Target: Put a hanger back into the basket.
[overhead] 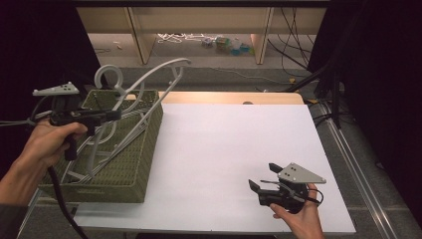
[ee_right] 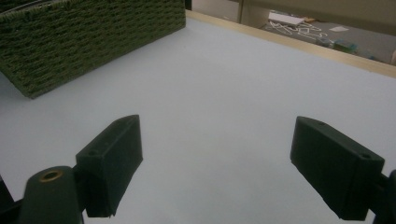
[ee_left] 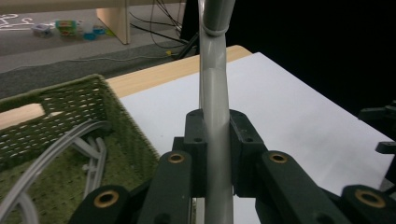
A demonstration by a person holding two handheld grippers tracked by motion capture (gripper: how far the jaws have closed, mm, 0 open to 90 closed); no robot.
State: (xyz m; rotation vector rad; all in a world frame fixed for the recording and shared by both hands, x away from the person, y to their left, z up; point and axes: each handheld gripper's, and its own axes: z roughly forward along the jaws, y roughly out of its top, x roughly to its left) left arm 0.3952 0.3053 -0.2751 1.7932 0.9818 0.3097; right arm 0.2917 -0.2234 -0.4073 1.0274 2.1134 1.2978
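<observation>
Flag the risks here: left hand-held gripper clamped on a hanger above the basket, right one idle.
1. The left hand-held gripper pinches one grey hanger on a thin, smooth bar; it could slip or swivel.
2. Other hangers lie tangled in the green basket; lifting may drag them or tip the basket.
3. The right hand-held gripper sits open and apart, so nothing steadies the basket.

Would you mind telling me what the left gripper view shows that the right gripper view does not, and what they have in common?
The left gripper view alone shows the left gripper with its jaws shut on a grey plastic hanger, and more hangers lying inside the green woven basket. The right gripper view alone shows the right gripper with its jaws wide apart and nothing between them, above the white tabletop. Both share the basket, that white top with its wooden edge, and clutter on the floor beyond.
</observation>
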